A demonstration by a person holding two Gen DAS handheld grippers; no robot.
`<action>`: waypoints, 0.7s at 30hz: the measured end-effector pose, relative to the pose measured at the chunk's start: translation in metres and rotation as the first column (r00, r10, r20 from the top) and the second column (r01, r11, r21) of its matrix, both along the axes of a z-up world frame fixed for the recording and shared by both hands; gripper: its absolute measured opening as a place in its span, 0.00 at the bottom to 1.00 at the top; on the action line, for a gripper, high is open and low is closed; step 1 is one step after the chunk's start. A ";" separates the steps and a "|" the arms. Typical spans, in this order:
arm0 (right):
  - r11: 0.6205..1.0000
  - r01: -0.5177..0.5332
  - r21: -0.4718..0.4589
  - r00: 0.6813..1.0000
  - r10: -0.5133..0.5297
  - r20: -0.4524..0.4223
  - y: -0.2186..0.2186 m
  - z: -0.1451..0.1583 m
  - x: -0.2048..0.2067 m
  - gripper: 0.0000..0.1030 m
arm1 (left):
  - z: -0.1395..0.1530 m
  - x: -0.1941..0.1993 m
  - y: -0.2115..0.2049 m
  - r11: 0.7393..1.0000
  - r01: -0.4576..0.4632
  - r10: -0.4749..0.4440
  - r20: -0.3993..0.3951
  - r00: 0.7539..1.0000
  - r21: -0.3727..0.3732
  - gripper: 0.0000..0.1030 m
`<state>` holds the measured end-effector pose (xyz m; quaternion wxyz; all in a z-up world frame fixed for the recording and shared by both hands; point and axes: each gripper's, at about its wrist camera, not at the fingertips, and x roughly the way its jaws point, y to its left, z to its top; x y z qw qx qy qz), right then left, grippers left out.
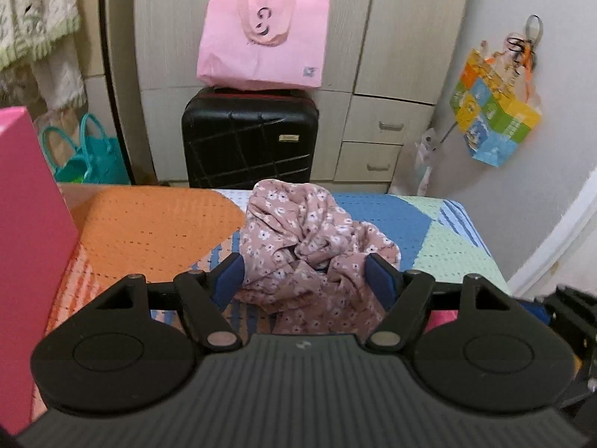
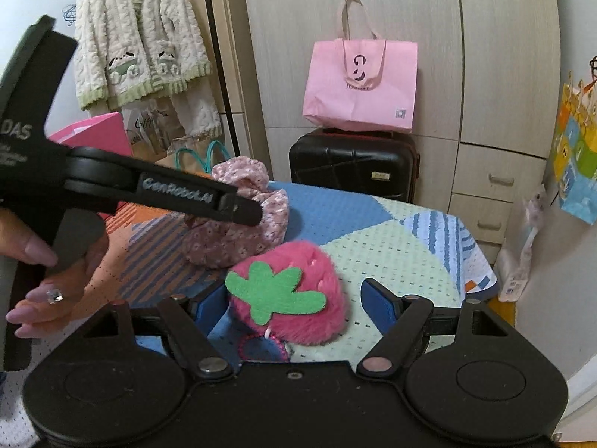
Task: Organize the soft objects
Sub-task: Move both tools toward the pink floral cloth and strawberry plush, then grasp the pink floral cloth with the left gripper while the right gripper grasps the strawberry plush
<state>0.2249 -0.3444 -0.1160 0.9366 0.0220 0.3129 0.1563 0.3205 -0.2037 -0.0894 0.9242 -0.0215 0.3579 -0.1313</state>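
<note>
A crumpled pink floral cloth lies on the patchwork bedspread. My left gripper is open, its blue pads on either side of the cloth's near folds. From the right wrist view, the left gripper reaches over the same floral cloth, with a hand on its handle. A fluffy pink strawberry plush with a green leaf lies on the bedspread. My right gripper is open around it. Its left pad is close to the plush, and a gap shows at the right pad.
A pink box stands close on the left, beside an orange patch. Past the bed's far edge are a black suitcase with a pink bag on top, and wardrobe drawers. A colourful bag hangs on the right wall.
</note>
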 end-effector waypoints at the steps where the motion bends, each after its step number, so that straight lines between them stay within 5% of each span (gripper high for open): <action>1: 1.000 0.001 -0.003 1.000 -0.001 -0.001 0.001 0.000 0.001 0.79 | -0.003 0.002 -0.001 1.000 -0.010 0.010 -0.002 1.000 0.003 0.70; 6: 1.000 -0.001 -0.021 1.000 0.001 0.008 0.005 -0.001 0.002 0.76 | -0.007 0.002 -0.020 0.989 0.012 -0.016 0.024 1.000 0.148 0.73; 8: 0.999 0.007 -0.043 1.000 -0.006 0.015 0.007 -0.002 0.001 0.57 | -0.008 0.001 -0.022 0.987 0.020 -0.024 0.026 0.999 0.159 0.71; 10: 0.999 0.012 -0.051 1.000 -0.011 0.025 0.008 -0.002 -0.001 0.57 | -0.009 0.003 -0.019 0.993 0.047 -0.046 -0.003 0.999 0.113 0.51; 12: 0.998 0.023 -0.054 0.999 -0.021 0.032 0.009 -0.002 -0.002 0.55 | -0.008 -0.001 -0.023 0.983 0.086 -0.090 0.015 0.996 0.159 0.26; 21: 0.995 0.103 -0.008 0.994 -0.103 0.033 0.005 0.005 -0.017 0.55 | 0.005 -0.023 -0.006 0.993 0.072 -0.074 0.022 0.997 0.099 0.18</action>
